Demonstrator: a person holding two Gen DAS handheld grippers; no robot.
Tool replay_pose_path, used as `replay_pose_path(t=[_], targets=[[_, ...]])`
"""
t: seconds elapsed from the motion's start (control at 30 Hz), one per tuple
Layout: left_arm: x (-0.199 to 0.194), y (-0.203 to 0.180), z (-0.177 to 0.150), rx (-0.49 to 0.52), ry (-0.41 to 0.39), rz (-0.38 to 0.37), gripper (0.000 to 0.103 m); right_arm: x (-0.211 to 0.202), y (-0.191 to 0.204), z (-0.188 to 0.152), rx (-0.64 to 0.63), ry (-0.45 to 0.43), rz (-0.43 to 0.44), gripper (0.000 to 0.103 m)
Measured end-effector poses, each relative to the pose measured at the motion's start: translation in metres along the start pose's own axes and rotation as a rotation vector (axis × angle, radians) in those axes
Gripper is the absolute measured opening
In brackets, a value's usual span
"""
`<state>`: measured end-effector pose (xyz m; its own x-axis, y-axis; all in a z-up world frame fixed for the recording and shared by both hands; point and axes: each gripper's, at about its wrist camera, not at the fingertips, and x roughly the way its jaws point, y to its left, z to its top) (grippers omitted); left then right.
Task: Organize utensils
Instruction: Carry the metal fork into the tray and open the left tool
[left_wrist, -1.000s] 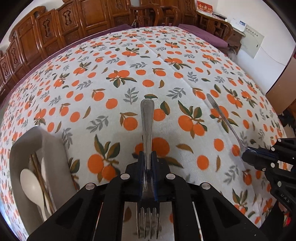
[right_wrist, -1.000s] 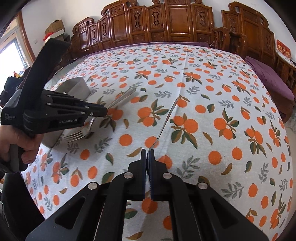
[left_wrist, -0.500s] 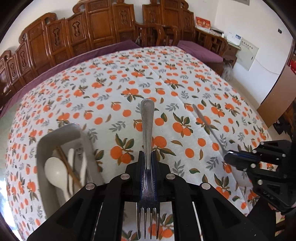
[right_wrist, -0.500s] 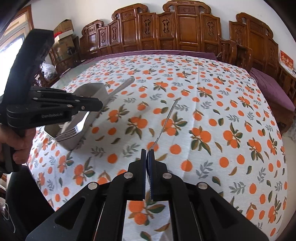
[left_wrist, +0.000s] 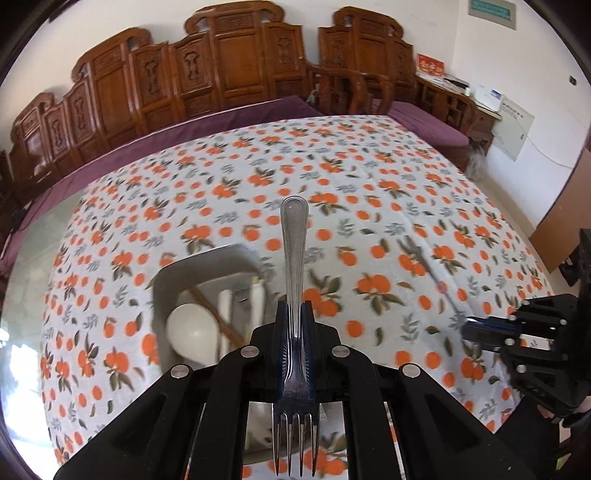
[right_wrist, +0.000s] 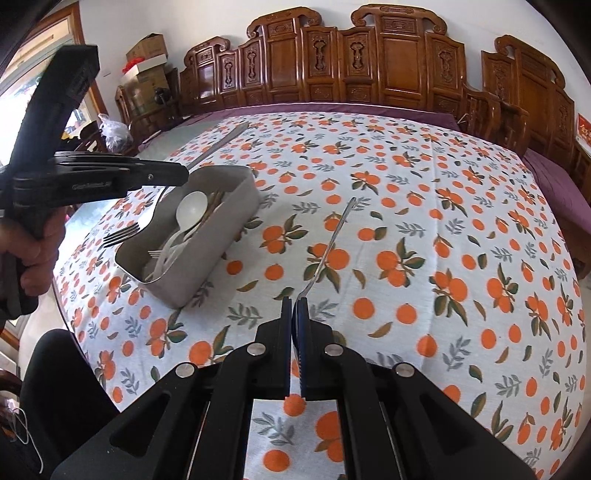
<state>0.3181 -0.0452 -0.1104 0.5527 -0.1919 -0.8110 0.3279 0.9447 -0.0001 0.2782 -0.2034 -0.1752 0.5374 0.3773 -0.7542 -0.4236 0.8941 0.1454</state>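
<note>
My left gripper (left_wrist: 294, 310) is shut on a metal fork (left_wrist: 293, 258), handle pointing ahead and tines back toward the camera. Just below and left of it lies the grey tray (left_wrist: 210, 258), holding a white spoon (left_wrist: 190, 328), chopsticks and white plastic cutlery. In the right wrist view the left gripper (right_wrist: 177, 176) holds the fork (right_wrist: 122, 234) in the air over the near left end of the tray (right_wrist: 221, 236). My right gripper (right_wrist: 294, 306) is shut on a slim metal utensil (right_wrist: 332, 240), whose head is hidden between the pads. It hovers above the tablecloth to the right of the tray.
The table wears an orange-print cloth (right_wrist: 443, 258) over a purple one. Carved wooden chairs (right_wrist: 369, 66) ring the far side. Cardboard boxes (right_wrist: 147, 59) stand at the back left. A person's hand (right_wrist: 33, 254) grips the left tool's handle near the table's left edge.
Both grippers have risen and carried their utensils leftward. The tray, at the far left edge of the left wrist view a second ago, now sits just left of the fork.
</note>
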Motion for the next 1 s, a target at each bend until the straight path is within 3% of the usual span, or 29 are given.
replay_pose_path(t=[0.27, 0.7, 0.8, 1.0], targets=[[0.027, 0.035, -0.019, -0.04, 0.062, 0.071, 0.007, 0.006, 0.003, -0.003, -0.004, 0.016, 0.007, 0.004], [0.064, 0.041, -0.038, -0.036, 0.158, 0.104, 0.007, 0.012, 0.004, -0.01, 0.008, 0.03, 0.013, 0.004], [0.061, 0.04, -0.037, -0.033, 0.144, 0.108, 0.007, 0.011, 0.006, -0.008, 0.005, 0.026, 0.014, 0.004], [0.037, 0.044, -0.036, -0.06, 0.097, 0.087, 0.029, 0.007, 0.011, -0.005, 0.001, 0.015, 0.012, 0.004]])
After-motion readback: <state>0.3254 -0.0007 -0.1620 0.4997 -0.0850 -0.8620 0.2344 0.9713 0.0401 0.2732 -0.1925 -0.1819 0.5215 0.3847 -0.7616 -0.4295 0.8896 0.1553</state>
